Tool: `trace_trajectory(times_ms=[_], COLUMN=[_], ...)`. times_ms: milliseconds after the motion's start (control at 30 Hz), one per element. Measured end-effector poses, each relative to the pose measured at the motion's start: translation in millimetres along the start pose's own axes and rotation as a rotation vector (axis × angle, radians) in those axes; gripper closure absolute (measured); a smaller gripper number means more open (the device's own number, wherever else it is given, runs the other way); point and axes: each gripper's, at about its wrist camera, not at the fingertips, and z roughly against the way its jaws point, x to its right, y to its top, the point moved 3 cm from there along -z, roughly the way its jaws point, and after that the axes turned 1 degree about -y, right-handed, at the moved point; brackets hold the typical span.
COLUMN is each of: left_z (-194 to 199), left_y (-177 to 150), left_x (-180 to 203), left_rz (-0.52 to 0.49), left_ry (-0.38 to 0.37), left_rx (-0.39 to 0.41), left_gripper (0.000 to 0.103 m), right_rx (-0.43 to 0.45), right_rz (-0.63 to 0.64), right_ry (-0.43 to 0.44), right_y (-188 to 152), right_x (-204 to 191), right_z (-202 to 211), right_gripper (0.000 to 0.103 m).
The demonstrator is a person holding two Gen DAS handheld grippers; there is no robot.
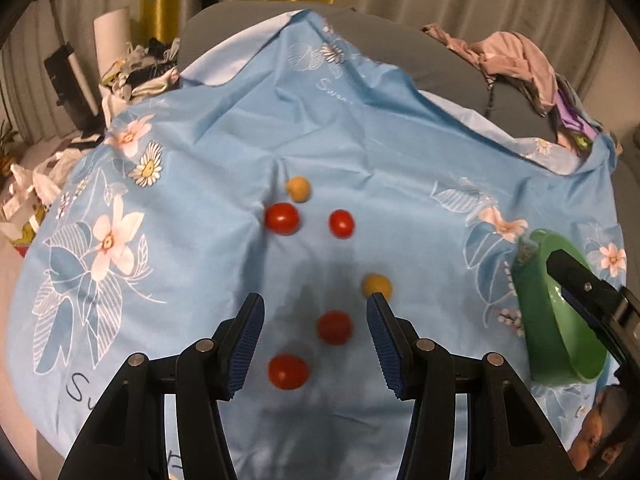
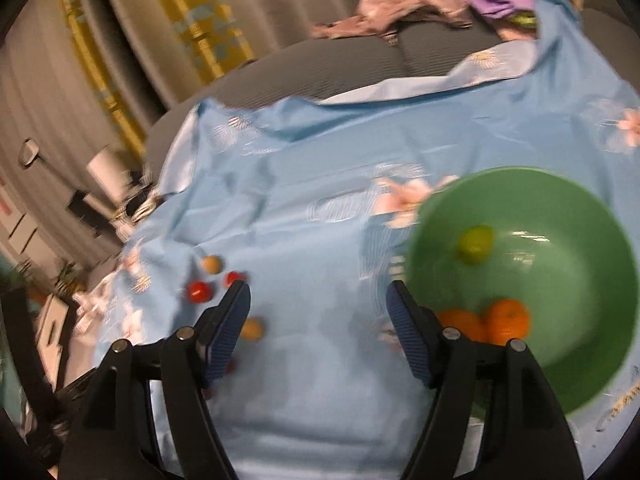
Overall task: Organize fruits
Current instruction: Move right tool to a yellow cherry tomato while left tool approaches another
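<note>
Left tool (image 1: 316,318) spread wide, empty, above red tomatoes (image 1: 334,327) mid-cloth (image 1: 224,152). Right tool (image 2: 318,322) likewise wide, empty. Green bowl (image 2: 568,216) near cloth's right edge, holding two oranges (image 2: 506,320) and a green fruit (image 2: 475,244).

Right gripper (image 2: 318,300) hangs over the blue cloth (image 2: 320,208), jaws apart, nothing between them. At right, the green bowl (image 2: 592,344) holds a green fruit (image 2: 475,244) and two oranges (image 2: 506,320), side by side. Out left on the cloth: two red tomatoes (image 2: 199,291), one partly behind the left finger, and two yellow fruits (image 2: 211,265), the nearer just beside that finger. Picture's blurred.
</note>
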Motion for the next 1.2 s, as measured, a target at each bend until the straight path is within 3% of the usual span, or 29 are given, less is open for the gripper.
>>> trace_trajectory(times_ms=[100,167,333,433,700,833,1033,1200], left_z=[-3,-4,-10,-15,-14,-16,-18,-46], left_y=[-2,-2,-5,-8,1,5,52,83], left_x=[-13,-16,-16,-13,-34,-41,-38,-27], left_rz=[0.033,0.039,0.049,0.029,0.101,0.152,0.149,0.109], left_ry=[0.026,0.036,-0.034,-0.054,-0.038,-0.077,-0.041,0.004], left_rx=[-0.028,-0.033,-0.070,-0.102,-0.058,-0.067,0.005,0.006], left_gripper=[0.051,0.051,0.051,0.056,0.062,0.062,0.062,0.063], right_rx=[-0.019,-0.055,-0.166,-0.210,-0.319,-0.330,-0.338,-0.329], right_rz=[0.015,0.022,0.009,0.041,0.085,0.108,0.160,0.136], right_ry=[0.018,0.051,0.144,0.148,0.135,0.113,0.087,0.076], right_y=[-4,-7,-17,-22,-36,-39,-45,-38], right_x=[-11,-19,-36,-49,-62,-63,-68,-56], right_z=[-9,-20,-54,-72,-115,-120,-128,-123], right_gripper=[0.034,0.042,0.060,0.066,0.071,0.071,0.076,0.076])
